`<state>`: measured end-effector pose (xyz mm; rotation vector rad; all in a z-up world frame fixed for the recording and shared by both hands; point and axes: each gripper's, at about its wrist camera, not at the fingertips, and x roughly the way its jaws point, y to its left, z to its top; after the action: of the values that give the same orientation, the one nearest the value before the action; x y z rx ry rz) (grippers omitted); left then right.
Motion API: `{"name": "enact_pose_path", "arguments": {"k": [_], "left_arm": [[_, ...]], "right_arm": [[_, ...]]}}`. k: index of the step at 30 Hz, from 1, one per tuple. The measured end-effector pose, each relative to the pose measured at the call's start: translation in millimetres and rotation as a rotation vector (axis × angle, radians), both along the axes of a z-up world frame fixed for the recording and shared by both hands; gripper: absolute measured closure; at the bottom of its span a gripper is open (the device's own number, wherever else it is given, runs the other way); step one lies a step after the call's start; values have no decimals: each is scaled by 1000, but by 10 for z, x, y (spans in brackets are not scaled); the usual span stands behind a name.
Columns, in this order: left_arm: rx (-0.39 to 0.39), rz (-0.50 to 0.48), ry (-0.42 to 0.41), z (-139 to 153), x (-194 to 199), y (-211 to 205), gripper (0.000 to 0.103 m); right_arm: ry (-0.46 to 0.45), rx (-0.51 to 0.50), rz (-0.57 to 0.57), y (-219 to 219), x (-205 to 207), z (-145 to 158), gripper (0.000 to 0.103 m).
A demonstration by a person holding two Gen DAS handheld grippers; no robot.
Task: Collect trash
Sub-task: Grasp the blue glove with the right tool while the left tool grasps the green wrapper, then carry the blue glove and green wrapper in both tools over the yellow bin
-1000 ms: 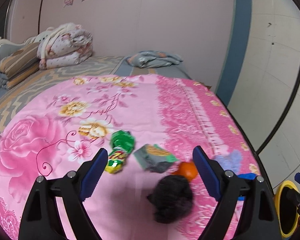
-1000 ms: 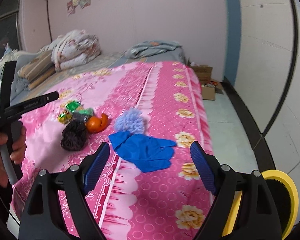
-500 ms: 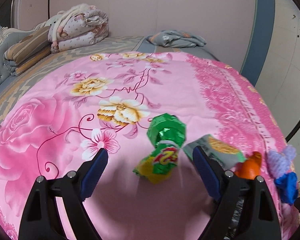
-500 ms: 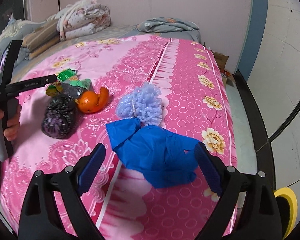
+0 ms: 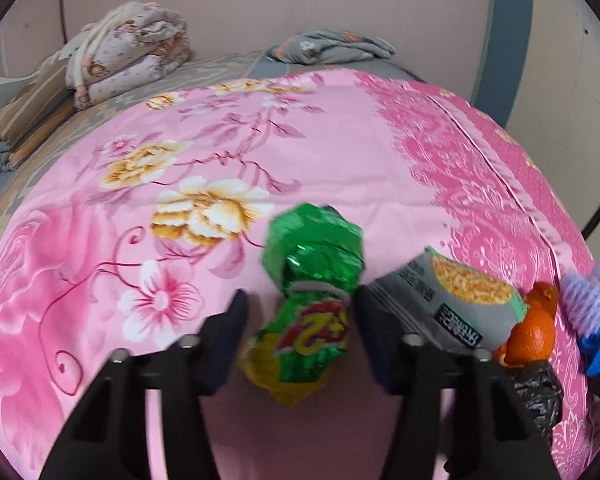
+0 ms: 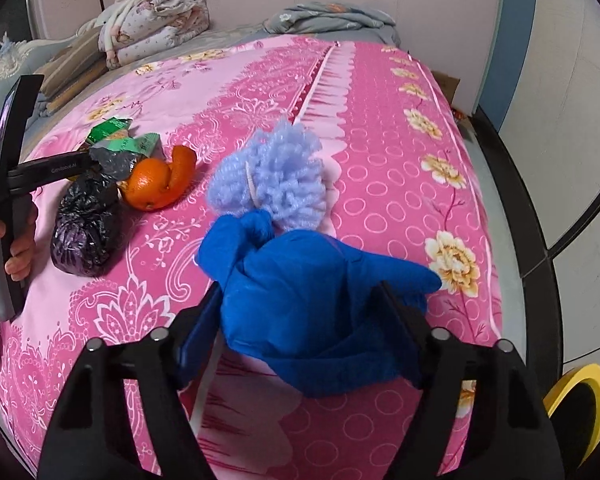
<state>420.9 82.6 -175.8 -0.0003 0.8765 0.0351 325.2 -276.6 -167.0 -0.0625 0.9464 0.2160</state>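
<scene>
Pink flowered bedspread (image 5: 228, 128) lay under all the trash; I had 2 grippers down over it, 1 in each hand.

My left gripper (image 5: 300, 320) straddled the crumpled green snack wrapper (image 5: 312, 280); its jaws had just been closing, with the wrapper between them; the pad on the right side of the view looked to be at the wrapper's edge while a sliver of pink showed beside the other pad, so I could not tell whether the grip was firm. Just beside that wrapper, toward the right of the left view, lay a grey noodle packet (image 5: 456, 300); next to it sat the orange peel (image 5: 534, 330), touching a knotted black bag (image 5: 540, 394).

My right gripper (image 6: 300, 320) had its jaws around the blue glove (image 6: 312, 300); they had just been closing too, and both pads (image 6: 198, 330) seemed pressed into the glove's folds, which bulged up between them. A lilac yarn pompom (image 6: 276, 176) lay touching the glove's far end; the peel (image 6: 156, 182) and black bag (image 6: 86, 232) were further left in the right view, near my left hand (image 6: 18, 236).

Folded quilts (image 6: 156, 28) were stacked at the far end of the bed; a yellow rim (image 6: 576, 388) showed low beside the bed.
</scene>
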Motion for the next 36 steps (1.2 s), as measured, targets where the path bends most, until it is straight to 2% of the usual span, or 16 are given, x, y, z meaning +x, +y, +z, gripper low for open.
{"name": "enact_pose_path", "arguments": {"k": [4,6,9,12,21,36], "left_arm": [[8,-3,0,-42,1,-29,62],[-1,-1,-5,-44,-9,-17,66],[-2,10,-13,-26,-28,0,67],[-8,20,-21,7,-50,16,68],[-18,30,-51,190,-233,45,68],[-32,18,-125,601,-900,57,68]], "right_arm": [[5,17,-7,-29,-6,-31,46],[-2,12,-13,-40,-15,-28,58],[-8,8,-17,-55,-26,-8,70],[-13,13,-15,-62,-47,22,76],[-62,27,9,-57,-230,204,82],[-133,45,23,-145,-937,687,82]]}}
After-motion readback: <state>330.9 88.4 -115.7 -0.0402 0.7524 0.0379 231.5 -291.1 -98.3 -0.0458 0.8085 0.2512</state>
